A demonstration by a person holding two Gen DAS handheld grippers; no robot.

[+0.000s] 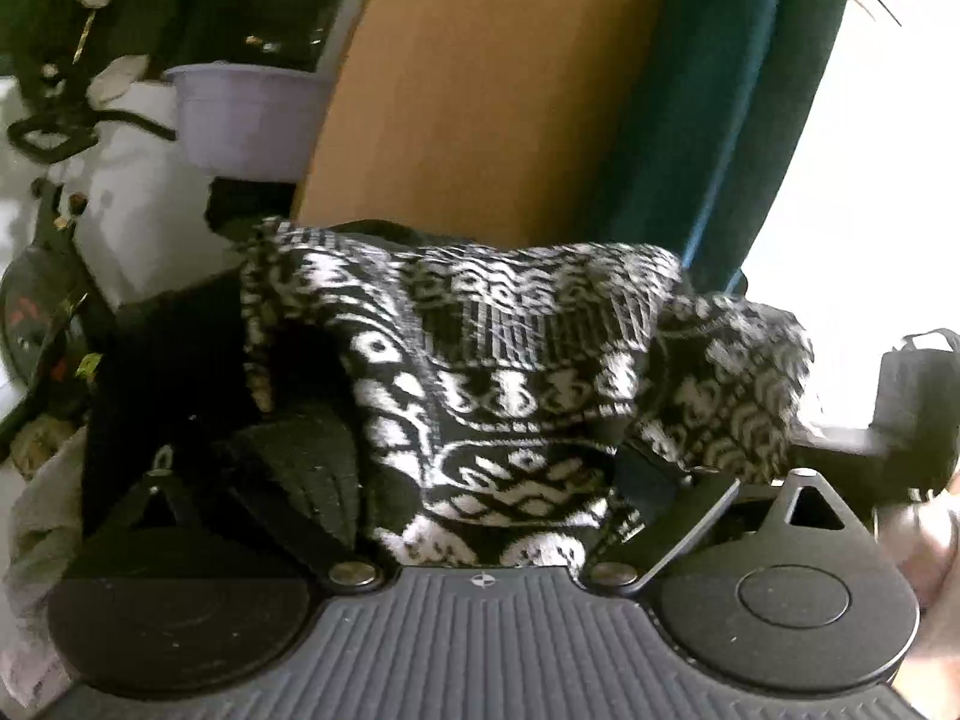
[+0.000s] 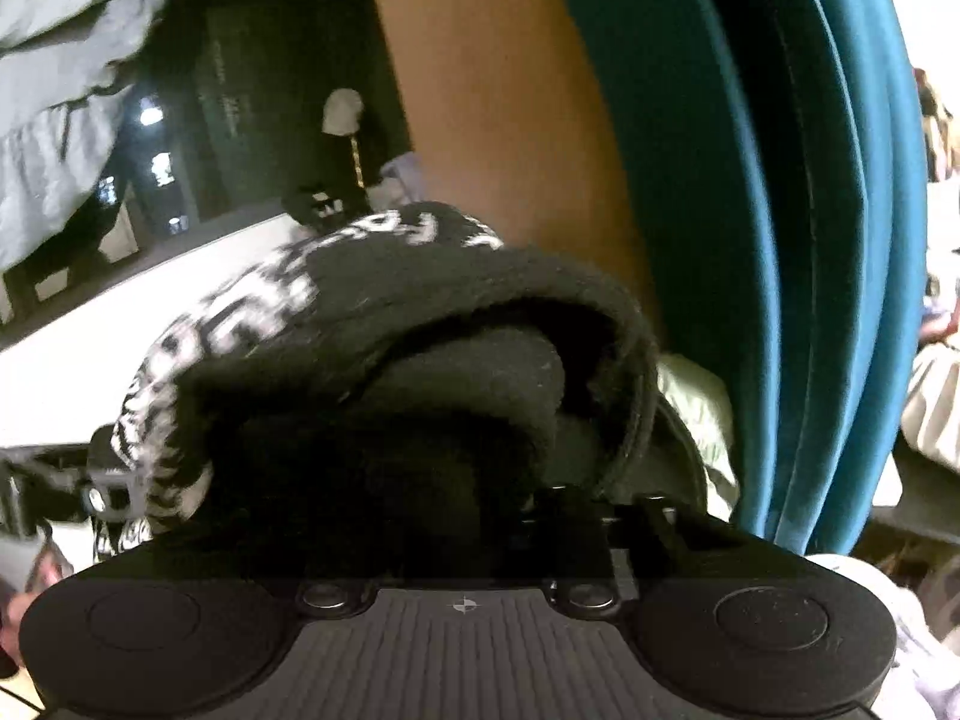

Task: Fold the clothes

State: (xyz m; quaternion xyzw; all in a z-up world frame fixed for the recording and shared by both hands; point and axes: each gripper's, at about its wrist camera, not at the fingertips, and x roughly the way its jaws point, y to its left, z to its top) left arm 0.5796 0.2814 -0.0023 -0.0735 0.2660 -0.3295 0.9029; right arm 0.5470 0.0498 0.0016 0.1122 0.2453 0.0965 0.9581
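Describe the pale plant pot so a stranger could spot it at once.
Start at the tall orange-brown wooden panel. At its left edge stands the pale lilac plastic flowerpot, on a white surface. It is the only smooth, plain bowl shape among dark stems and the black-and-white patterned knit sweater.

The sweater (image 1: pixel 492 372) hangs in front of the wooden panel (image 1: pixel 480 90). A pot (image 1: pixel 252 114) stands to the left of the panel, a curtain (image 1: pixel 708 120) to its right.

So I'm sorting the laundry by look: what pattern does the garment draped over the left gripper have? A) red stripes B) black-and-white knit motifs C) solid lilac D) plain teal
B: the sweater lying across the left gripper shows black-and-white woven motifs.
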